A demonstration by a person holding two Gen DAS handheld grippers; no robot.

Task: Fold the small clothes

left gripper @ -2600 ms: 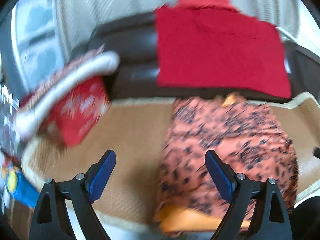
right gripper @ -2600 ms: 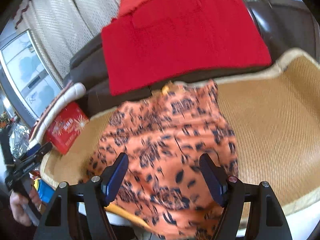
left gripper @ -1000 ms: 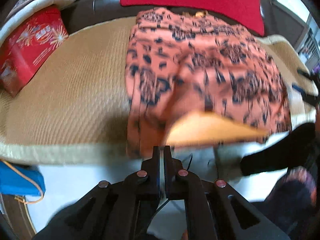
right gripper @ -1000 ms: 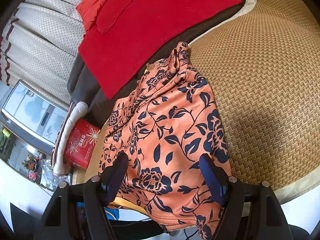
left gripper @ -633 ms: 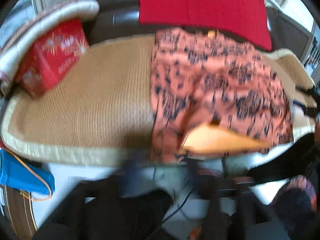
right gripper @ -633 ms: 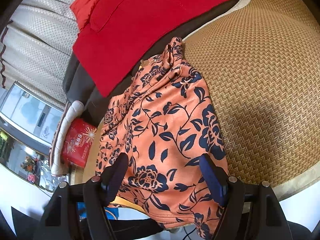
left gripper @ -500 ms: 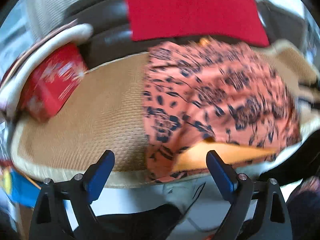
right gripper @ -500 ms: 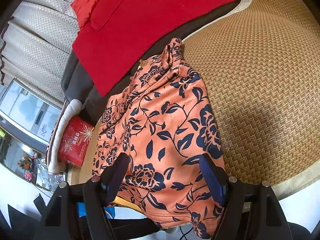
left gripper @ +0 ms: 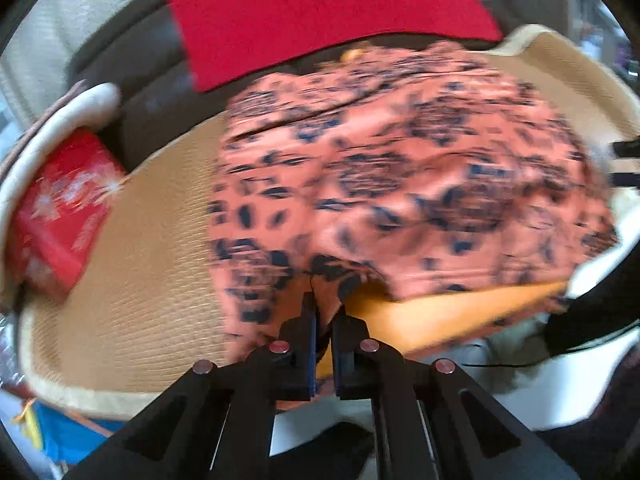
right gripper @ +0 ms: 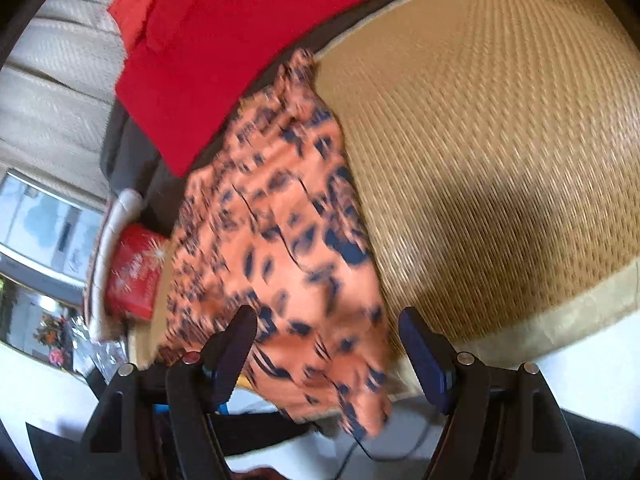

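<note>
- This is a home, a living room by the look of it: a dark sofa (left gripper: pixel 160 92) with a woven straw mat (right gripper: pixel 500 140) over its seat.
- Pale curtains (right gripper: pixel 60 80) hang at upper left.
- A red cloth (left gripper: pixel 320 12) drapes the sofa back; a red gift box (left gripper: pixel 60 216) sits at left.

We note woven straw mat (right gripper: pixel 500 128) with pale border over dark sofa (left gripper: pixel 160 92); red cloth (left gripper: pixel 320 4) draped on backrest; cream curtain (right gripper: pixel 52 92) behind; window (right gripper: pixel 44 220) at left; daylight, image blurred.
</note>
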